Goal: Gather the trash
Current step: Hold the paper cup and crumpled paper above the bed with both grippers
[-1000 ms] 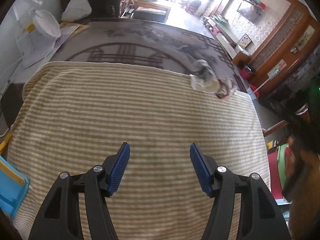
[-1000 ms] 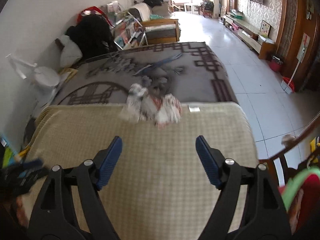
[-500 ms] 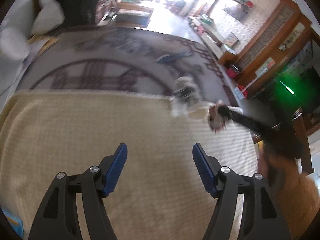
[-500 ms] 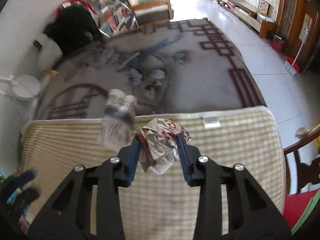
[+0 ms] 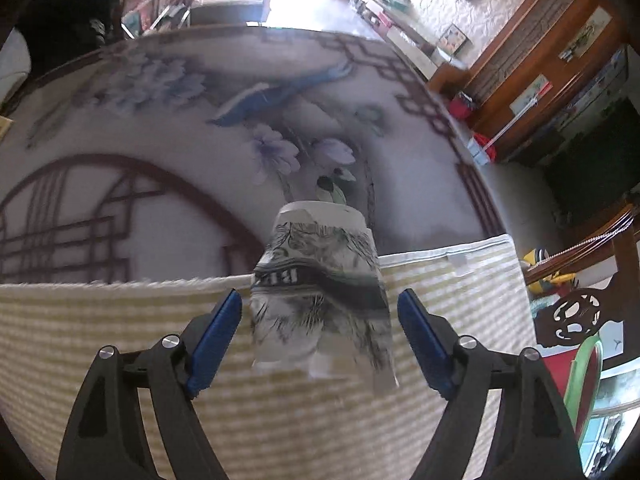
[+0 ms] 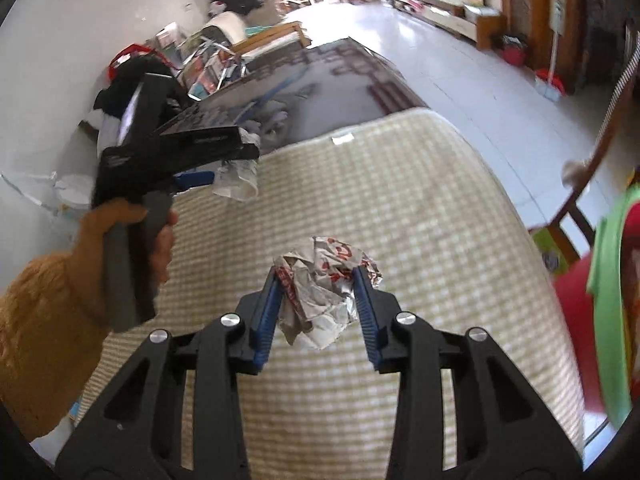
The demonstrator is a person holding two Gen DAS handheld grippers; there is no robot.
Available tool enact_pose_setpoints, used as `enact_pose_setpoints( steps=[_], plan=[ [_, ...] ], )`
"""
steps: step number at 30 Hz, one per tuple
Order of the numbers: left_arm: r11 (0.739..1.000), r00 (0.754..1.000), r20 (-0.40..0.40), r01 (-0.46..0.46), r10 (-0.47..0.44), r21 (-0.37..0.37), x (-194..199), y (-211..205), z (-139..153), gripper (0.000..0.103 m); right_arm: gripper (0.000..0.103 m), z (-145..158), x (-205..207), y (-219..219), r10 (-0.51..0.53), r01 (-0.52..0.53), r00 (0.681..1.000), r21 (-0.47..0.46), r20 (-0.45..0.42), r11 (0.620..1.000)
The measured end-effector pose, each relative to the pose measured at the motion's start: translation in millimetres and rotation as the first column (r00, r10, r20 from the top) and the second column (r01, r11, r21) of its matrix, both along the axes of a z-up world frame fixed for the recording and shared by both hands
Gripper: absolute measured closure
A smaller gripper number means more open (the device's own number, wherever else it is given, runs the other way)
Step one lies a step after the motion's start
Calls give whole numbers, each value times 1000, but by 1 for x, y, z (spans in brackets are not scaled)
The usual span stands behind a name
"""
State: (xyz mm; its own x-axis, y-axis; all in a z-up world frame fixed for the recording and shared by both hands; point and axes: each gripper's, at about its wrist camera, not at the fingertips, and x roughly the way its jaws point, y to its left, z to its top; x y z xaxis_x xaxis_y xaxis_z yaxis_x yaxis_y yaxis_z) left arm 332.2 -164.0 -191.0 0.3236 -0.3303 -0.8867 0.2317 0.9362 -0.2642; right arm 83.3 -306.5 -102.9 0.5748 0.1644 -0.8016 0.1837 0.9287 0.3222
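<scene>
A crushed paper cup (image 5: 320, 292) with a grey leaf print lies at the far edge of the striped cloth (image 5: 120, 360). My left gripper (image 5: 320, 328) is open, with its blue pads on either side of the cup, not touching it. In the right wrist view the left gripper (image 6: 236, 168) shows at the cup (image 6: 236, 180). My right gripper (image 6: 318, 304) is shut on a crumpled red-and-white paper wrapper (image 6: 324, 292), held above the cloth (image 6: 400, 200).
The cloth covers the near part of a table with a grey patterned cover (image 5: 200, 120). A wooden chair (image 5: 592, 280) and a red and green object (image 6: 600, 280) stand at the right. Clutter lies by the far wall (image 6: 200, 60).
My left gripper has moved forward to straddle the cup. My right gripper, shut on the wrapper half a second ago, has lifted it and pulled back from the cloth's far edge.
</scene>
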Motion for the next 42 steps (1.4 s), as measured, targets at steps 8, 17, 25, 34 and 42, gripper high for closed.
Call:
enact_pose_setpoints(
  steps=[8,17,25,34,42],
  plan=[
    [999,995,92,33,-34,9,-36,21,24,49,67,20,-15,8,24,-20,998,-61,63,998],
    [998,982,183,-47,41,30,-146,83,78,48,67,41,-31,46,132,-126,984,-62,116,990],
    [995,966,240,-100,93,15,-208,114,108,48,67,64,-52,79,218,-204,963,-99,159,974],
    [993,953,280,-121,111,18,-241,124,124,47,67,76,-75,90,246,-226,951,-122,187,966],
    [994,949,302,-104,92,24,-261,114,133,47,67,85,-95,84,234,-203,947,-154,218,967]
  ],
)
